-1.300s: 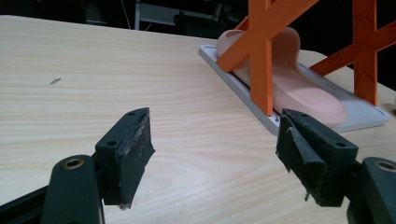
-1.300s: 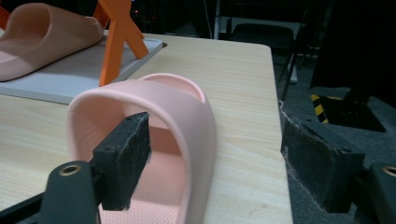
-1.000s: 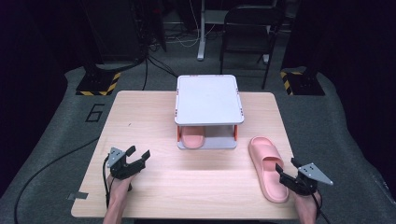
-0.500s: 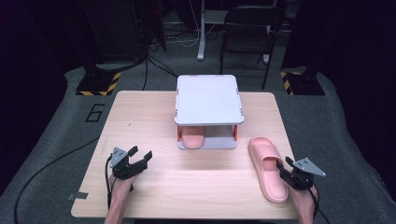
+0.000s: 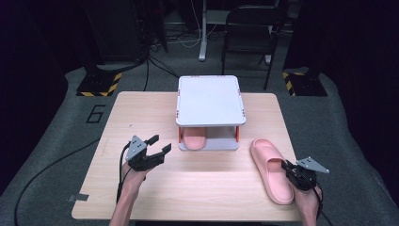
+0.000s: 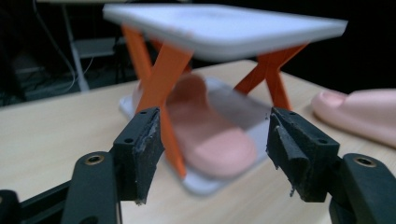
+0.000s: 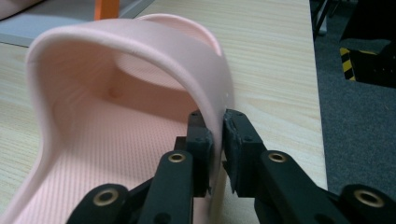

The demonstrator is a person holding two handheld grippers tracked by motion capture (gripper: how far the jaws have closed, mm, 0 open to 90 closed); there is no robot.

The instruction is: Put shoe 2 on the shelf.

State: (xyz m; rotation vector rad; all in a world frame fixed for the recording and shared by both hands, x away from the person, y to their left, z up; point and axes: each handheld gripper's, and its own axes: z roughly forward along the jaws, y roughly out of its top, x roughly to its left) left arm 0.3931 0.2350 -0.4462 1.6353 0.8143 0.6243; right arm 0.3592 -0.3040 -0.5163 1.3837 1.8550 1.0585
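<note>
Right of the white shelf [image 5: 210,100], the pink slipper [image 5: 269,169] lies on the table, its strap edge pinched between the just-closed right gripper [image 7: 218,135] fingers; the left gripper [image 5: 157,149] gapes empty.

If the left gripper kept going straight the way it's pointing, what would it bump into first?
Probably the orange leg of the small white rack, with the pink slipper on its bottom shelf just behind. The left gripper has open jaws holding nothing. Depth is hard to judge.
</note>
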